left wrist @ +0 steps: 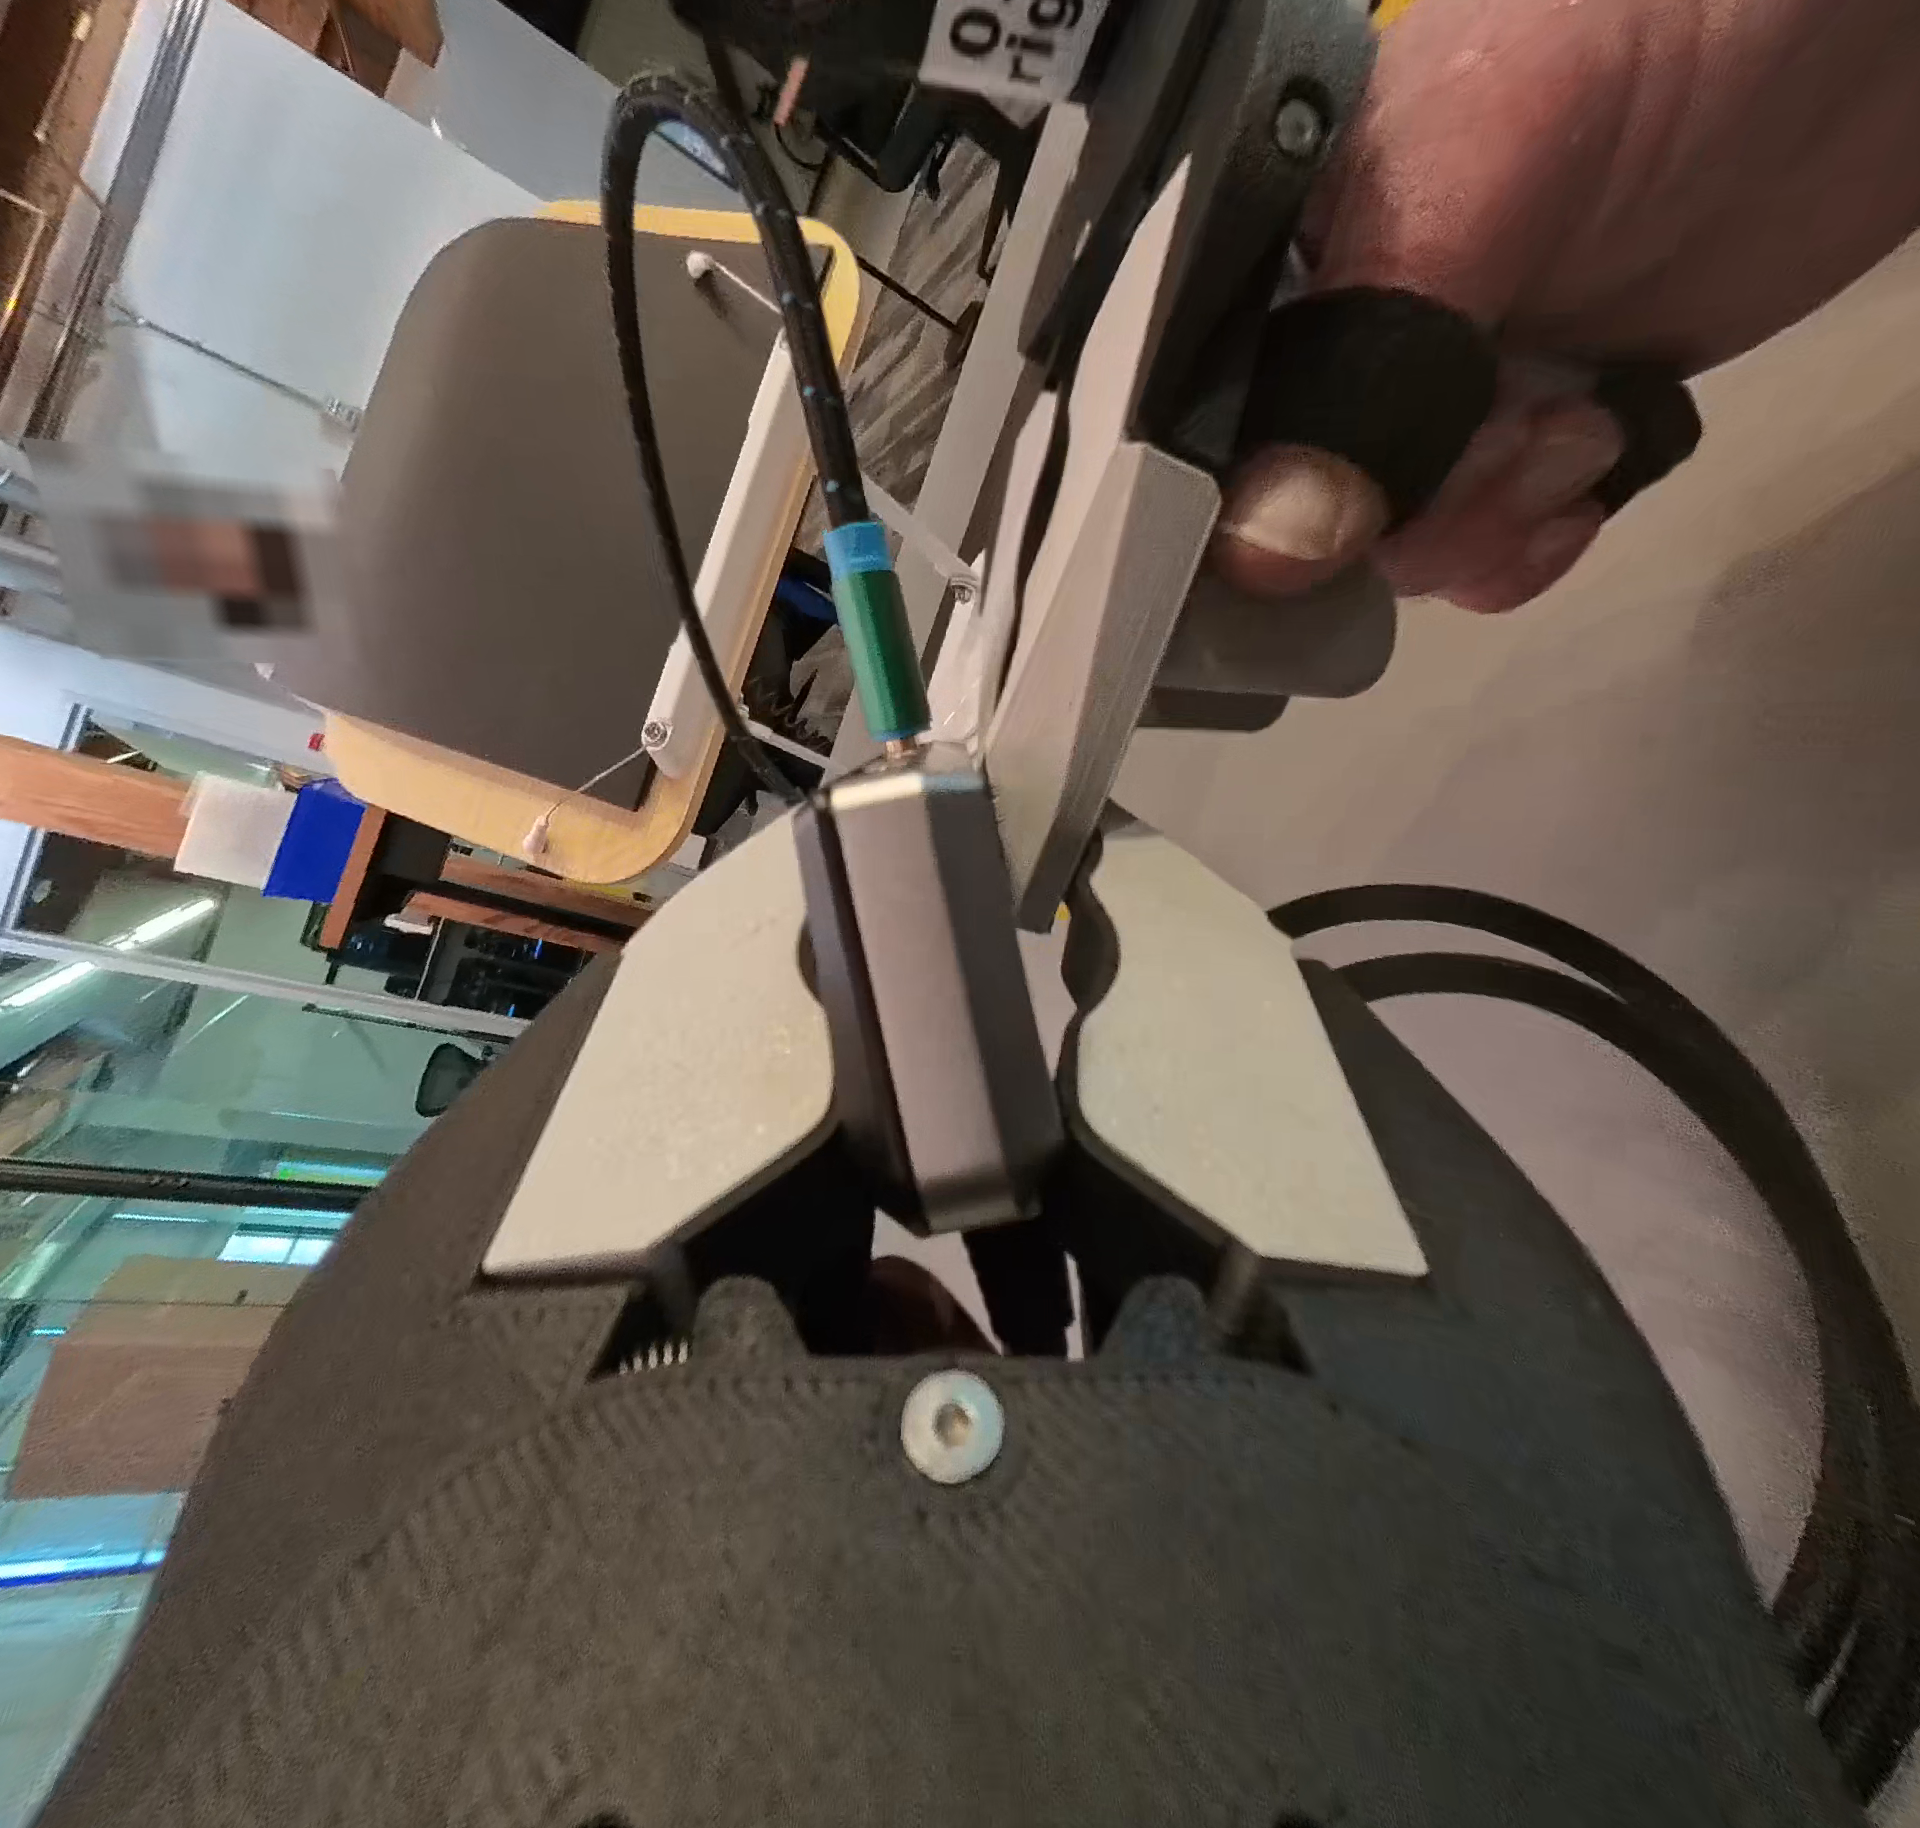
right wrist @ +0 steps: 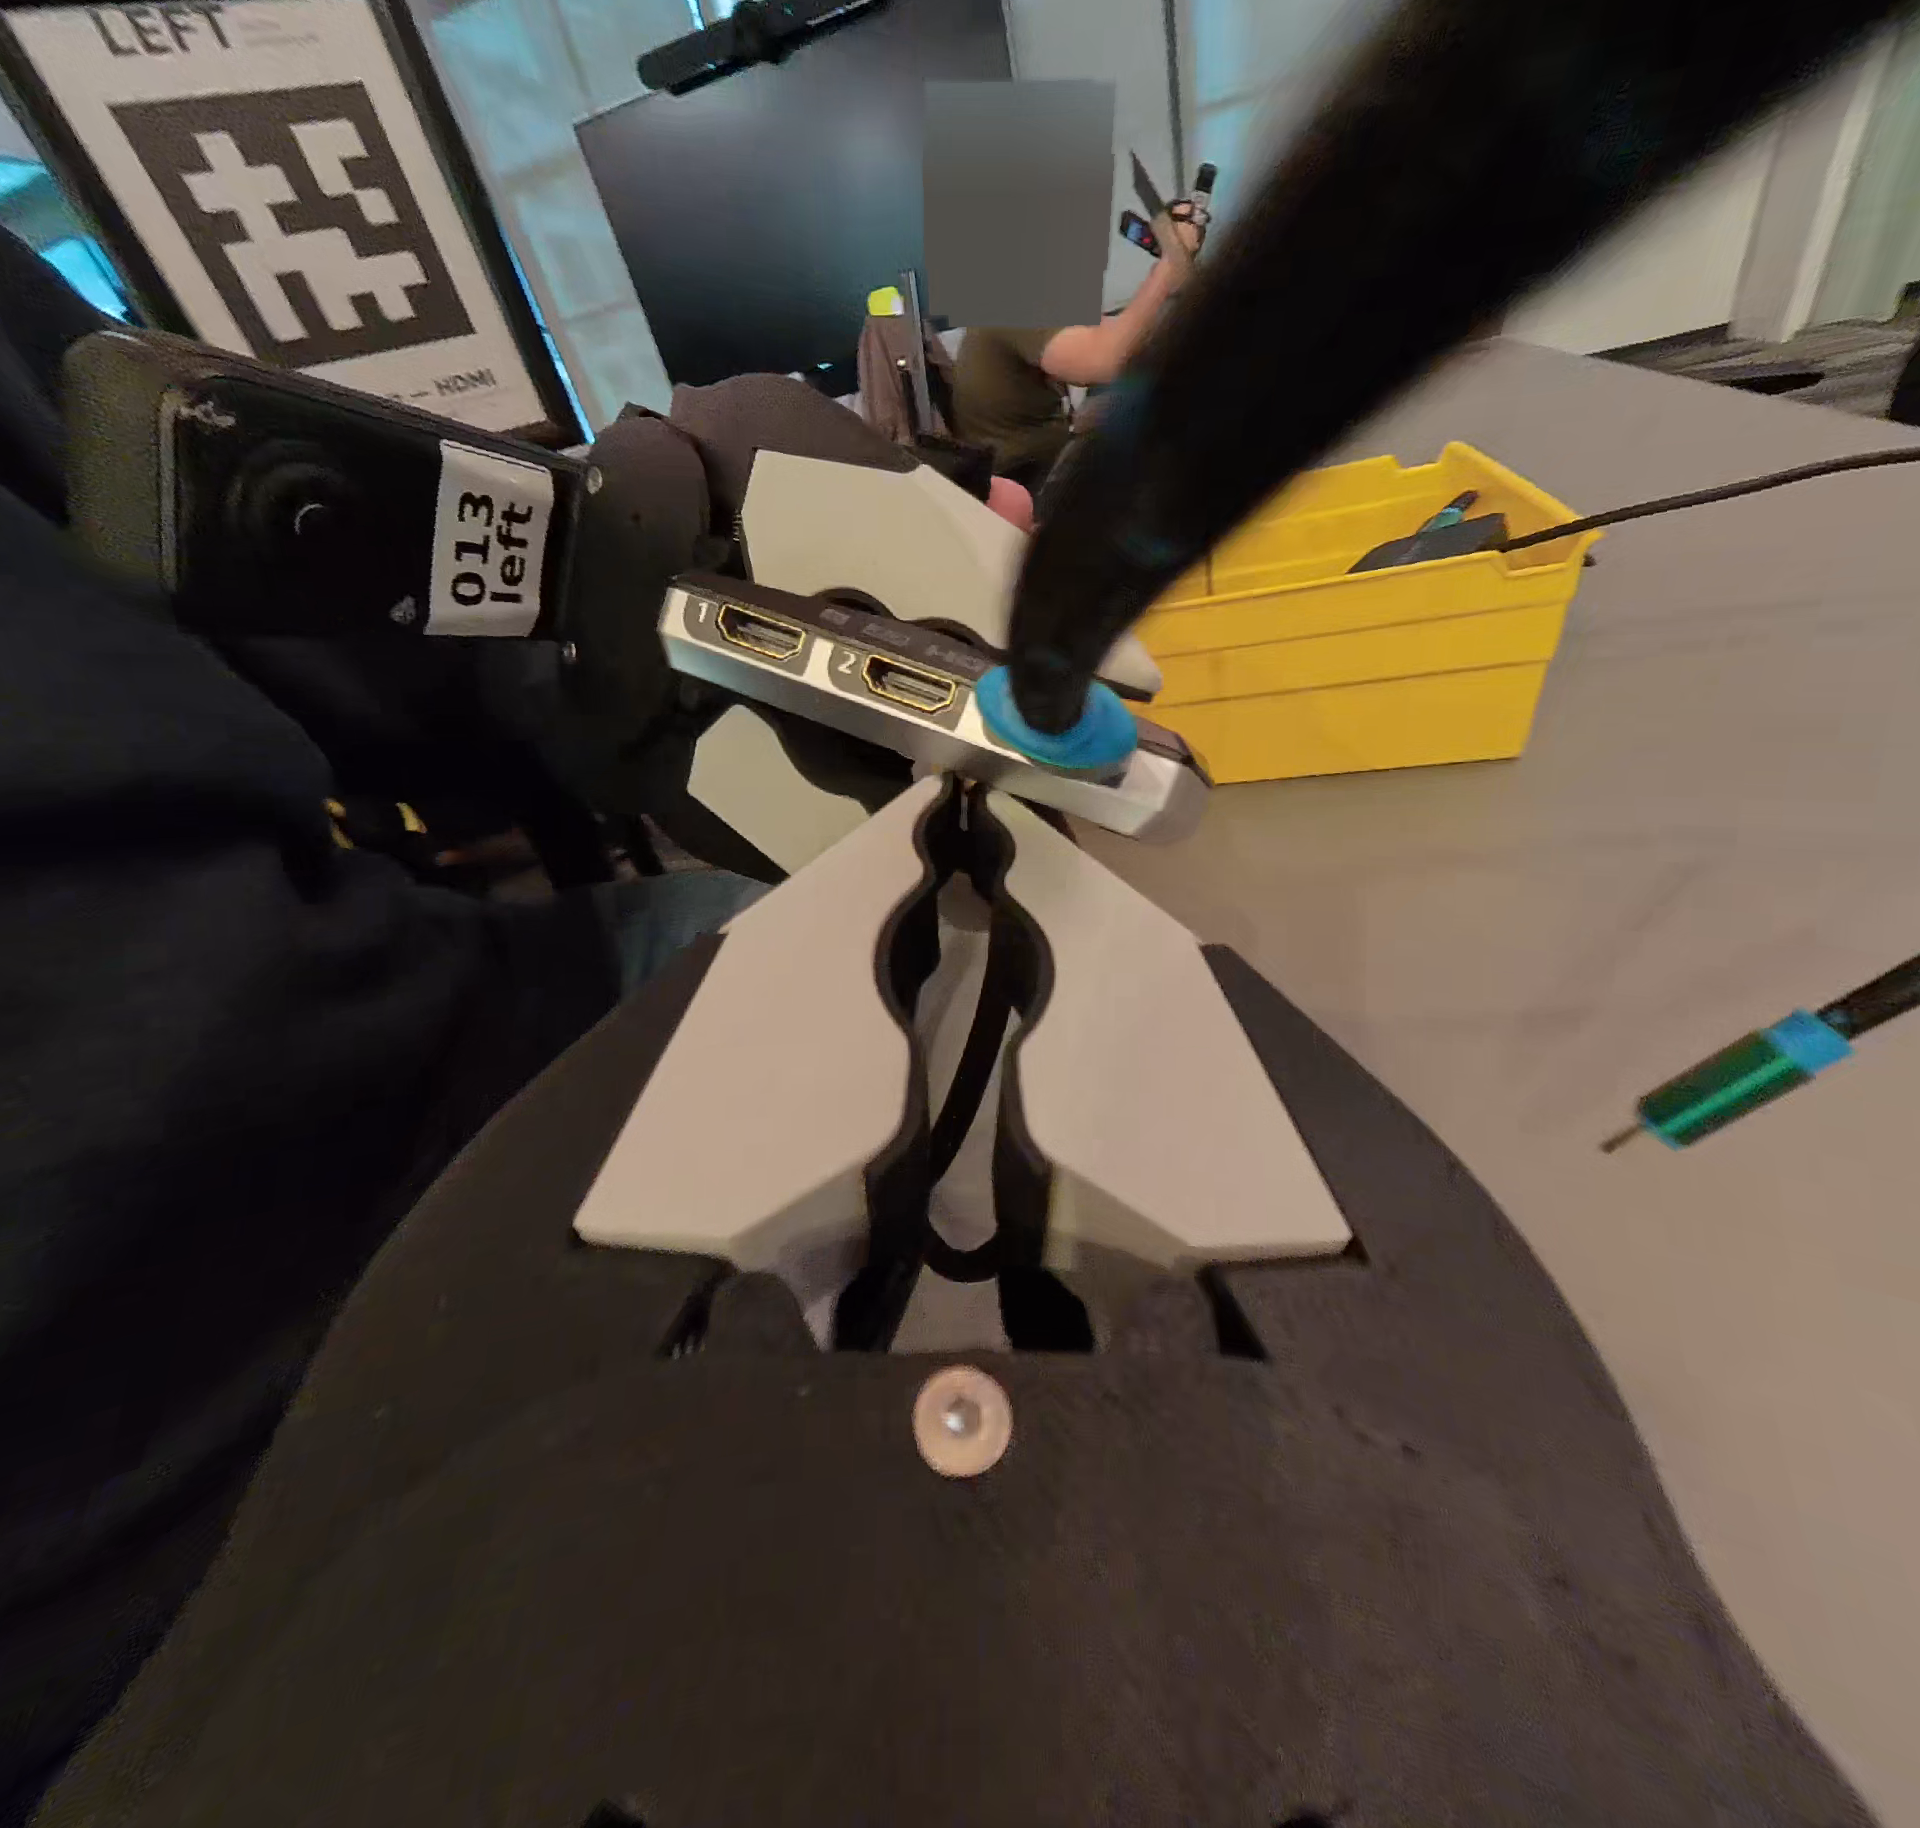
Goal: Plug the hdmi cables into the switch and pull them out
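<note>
The left gripper (left wrist: 940,1009) is clamped on the switch (left wrist: 925,989), a slim dark box held edge-up between its pale fingers (left wrist: 717,1051), lifted above the grey table (right wrist: 1558,895). A green plug with a blue band (left wrist: 876,635) on a black braided cable (left wrist: 717,251) sits in the switch's end. From the right wrist view, the two numbered ports (right wrist: 831,661) on its silver face stand vacant. The right gripper (right wrist: 961,812) has its fingertips nearly together right beneath the switch; a black cable runs through the gap, but I cannot tell if it is pinched. A second green plug (right wrist: 1735,1082) lies on the table near a yellow bin (right wrist: 1351,677)
</note>
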Action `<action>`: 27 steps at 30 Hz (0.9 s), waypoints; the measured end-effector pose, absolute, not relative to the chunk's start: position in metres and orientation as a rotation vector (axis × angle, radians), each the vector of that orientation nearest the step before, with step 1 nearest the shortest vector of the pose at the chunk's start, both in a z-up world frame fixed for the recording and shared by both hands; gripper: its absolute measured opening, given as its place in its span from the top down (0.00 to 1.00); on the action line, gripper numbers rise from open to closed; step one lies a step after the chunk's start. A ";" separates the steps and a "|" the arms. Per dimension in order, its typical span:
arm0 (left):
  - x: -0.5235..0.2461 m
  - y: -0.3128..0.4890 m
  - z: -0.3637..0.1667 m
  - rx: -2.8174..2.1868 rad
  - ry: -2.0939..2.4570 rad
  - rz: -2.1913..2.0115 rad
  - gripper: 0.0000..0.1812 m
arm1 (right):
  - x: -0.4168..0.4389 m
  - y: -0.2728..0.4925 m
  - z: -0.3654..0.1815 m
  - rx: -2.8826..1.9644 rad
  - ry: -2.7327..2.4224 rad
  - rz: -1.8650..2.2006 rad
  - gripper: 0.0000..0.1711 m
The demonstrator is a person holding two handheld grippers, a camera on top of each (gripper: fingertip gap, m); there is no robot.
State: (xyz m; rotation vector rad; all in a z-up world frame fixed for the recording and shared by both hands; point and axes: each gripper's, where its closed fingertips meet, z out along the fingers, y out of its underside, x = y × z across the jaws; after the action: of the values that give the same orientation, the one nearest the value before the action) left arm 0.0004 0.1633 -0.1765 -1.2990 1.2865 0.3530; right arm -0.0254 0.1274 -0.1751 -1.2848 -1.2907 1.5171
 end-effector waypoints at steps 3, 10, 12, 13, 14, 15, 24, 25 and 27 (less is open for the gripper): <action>-0.002 0.166 -0.174 -1.305 1.282 0.345 0.80 | -0.025 0.131 -0.172 -1.286 -1.324 1.400 1.00; -0.022 0.177 -0.160 -1.308 1.315 0.475 0.80 | 0.001 0.161 -0.152 -1.349 -1.171 1.351 0.82; -0.023 0.178 -0.159 -1.297 1.354 0.521 0.80 | -0.001 0.164 -0.149 -1.383 -1.149 1.320 0.77; -0.022 0.178 -0.159 -1.293 1.369 0.534 0.80 | -0.004 0.165 -0.148 -1.392 -1.145 1.307 0.75; -0.020 0.178 -0.160 -1.290 1.384 0.545 0.80 | -0.007 0.165 -0.148 -1.398 -1.138 1.295 0.74; -0.019 0.177 -0.161 -1.287 1.399 0.555 0.80 | -0.010 0.165 -0.146 -1.392 -1.131 1.292 0.75; -0.013 0.173 -0.161 -1.276 1.417 0.553 0.80 | -0.013 0.163 -0.139 -1.343 -1.112 1.366 0.89; -0.013 0.174 -0.159 -1.275 1.403 0.546 0.80 | -0.013 0.164 -0.137 -1.340 -1.093 1.378 0.89; -0.013 0.174 -0.157 -1.276 1.378 0.516 0.79 | -0.013 0.164 -0.134 -1.330 -1.071 1.399 0.89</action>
State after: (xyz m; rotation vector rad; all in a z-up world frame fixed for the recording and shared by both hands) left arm -0.0127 0.1743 -0.1568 -1.2763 1.3785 0.5158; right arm -0.0128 0.1639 -0.1345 -1.3305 -1.0713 1.3990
